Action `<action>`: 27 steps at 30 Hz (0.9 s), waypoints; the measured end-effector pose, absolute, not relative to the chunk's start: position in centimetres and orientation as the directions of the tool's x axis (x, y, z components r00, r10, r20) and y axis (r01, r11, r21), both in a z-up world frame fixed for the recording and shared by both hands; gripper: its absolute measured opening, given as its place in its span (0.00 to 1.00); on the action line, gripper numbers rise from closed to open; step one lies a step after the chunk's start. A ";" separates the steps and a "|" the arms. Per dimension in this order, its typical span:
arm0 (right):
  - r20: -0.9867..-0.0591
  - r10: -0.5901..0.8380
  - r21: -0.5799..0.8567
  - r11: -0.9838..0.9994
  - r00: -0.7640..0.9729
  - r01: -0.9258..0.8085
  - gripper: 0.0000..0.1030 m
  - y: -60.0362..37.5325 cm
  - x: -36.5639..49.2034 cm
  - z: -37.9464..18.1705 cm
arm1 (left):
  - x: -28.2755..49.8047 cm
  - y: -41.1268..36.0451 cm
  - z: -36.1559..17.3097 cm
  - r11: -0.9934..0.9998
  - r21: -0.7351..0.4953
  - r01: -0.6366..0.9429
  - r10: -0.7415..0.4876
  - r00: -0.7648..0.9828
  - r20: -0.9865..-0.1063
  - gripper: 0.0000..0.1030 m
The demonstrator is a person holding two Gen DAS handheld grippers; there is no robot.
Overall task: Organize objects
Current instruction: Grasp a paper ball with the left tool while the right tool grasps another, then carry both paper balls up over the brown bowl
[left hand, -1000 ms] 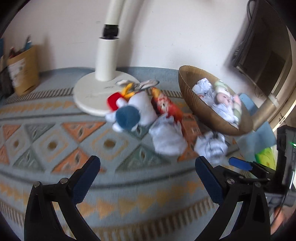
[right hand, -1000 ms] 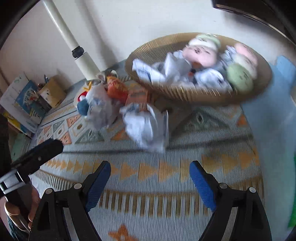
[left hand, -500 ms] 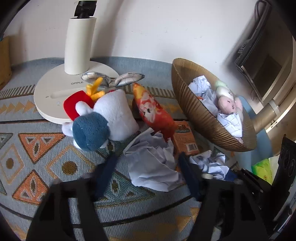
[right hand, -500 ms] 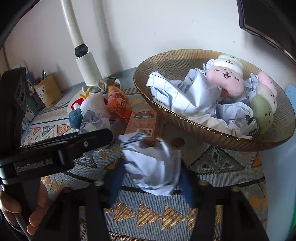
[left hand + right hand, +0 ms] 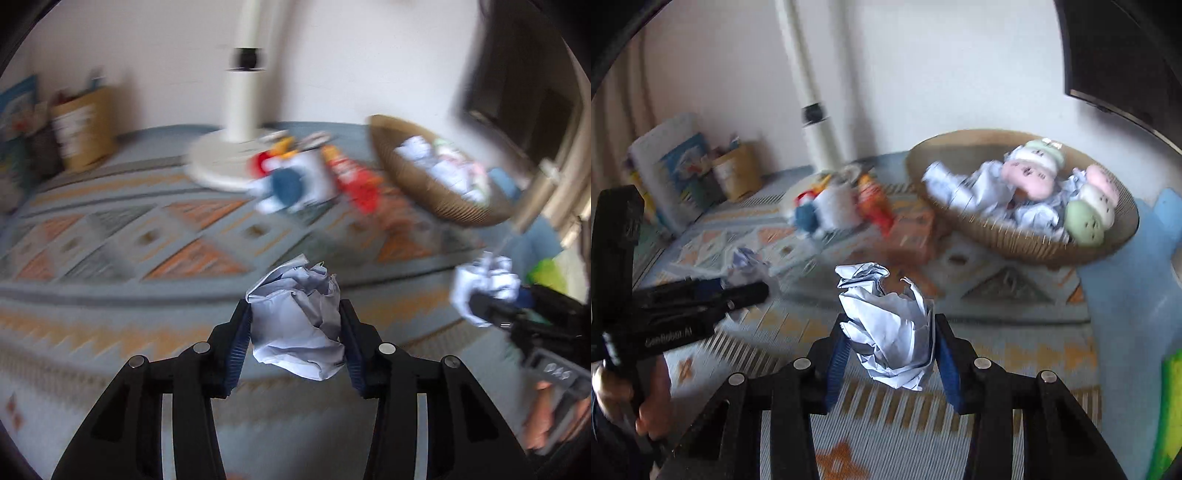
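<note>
Two crumpled pale-blue paper balls, one per gripper. Left gripper (image 5: 295,332): jaws clenched on the first crumpled paper wad (image 5: 299,325), held above the rug. Right gripper (image 5: 888,341): jaws clenched on the second crumpled paper wad (image 5: 886,325), also off the rug. Each shows in the other's cam: right gripper + wad (image 5: 484,291) at frame right, left gripper + wad (image 5: 748,266) at frame left.

1 round woven brown basket (image 5: 1008,243) on the rug by the wall. Contents: several more crumpled paper wads, plus round plush toys, 1 pink (image 5: 1030,177), 1 green (image 5: 1084,223), others pale, count unclear (blur).

Loose pile beside basket, on/near the white round lamp base (image 5: 221,166): 1 white-and-blue plush (image 5: 295,184), 1 red-orange snack bag (image 5: 354,181), 1 orange carton (image 5: 912,229). All blurred.

Surface: woven grey-blue rug w/ orange geometric pattern (image 5: 129,240). White wall behind, white lamp pole (image 5: 812,99). Brown paper bag (image 5: 83,133) + books in left corner. Blue mat (image 5: 1134,295) at the right edge.
</note>
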State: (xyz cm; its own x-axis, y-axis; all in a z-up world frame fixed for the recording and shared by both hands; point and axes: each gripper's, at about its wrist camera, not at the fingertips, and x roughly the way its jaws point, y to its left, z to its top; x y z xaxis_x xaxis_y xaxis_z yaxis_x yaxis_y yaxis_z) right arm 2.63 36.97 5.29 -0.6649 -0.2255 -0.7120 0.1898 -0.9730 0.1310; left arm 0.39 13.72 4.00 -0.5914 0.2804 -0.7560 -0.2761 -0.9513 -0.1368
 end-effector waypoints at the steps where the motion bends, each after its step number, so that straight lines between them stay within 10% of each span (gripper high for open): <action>1: -0.720 -0.230 0.129 -0.972 -0.655 0.199 0.42 36.7 3.1 5.0 | 0.9 12.9 3.7 -0.962 -0.122 -0.243 0.248 -0.600 -0.760 0.42; 8: -0.757 -0.238 0.150 -0.970 -0.608 0.192 0.42 35.6 4.8 2.9 | 2.2 10.3 3.2 -0.980 -0.122 -0.157 0.196 -0.663 -0.723 0.42; 15: -0.775 -0.277 0.240 -0.961 -0.569 0.141 0.65 36.6 5.4 2.3 | 2.5 11.6 3.0 -0.976 -0.081 -0.200 0.197 -0.668 -0.718 0.43; 23: -0.775 -0.307 0.326 -0.943 -0.553 0.068 0.64 36.8 4.6 2.1 | 2.8 11.4 3.0 -0.977 -0.100 -0.187 0.201 -0.669 -0.716 0.43; 27: -0.779 -0.239 0.231 -0.969 -0.580 0.089 0.46 35.6 4.7 2.4 | 2.9 11.8 3.0 -0.976 -0.082 -0.201 0.198 -0.666 -0.719 0.43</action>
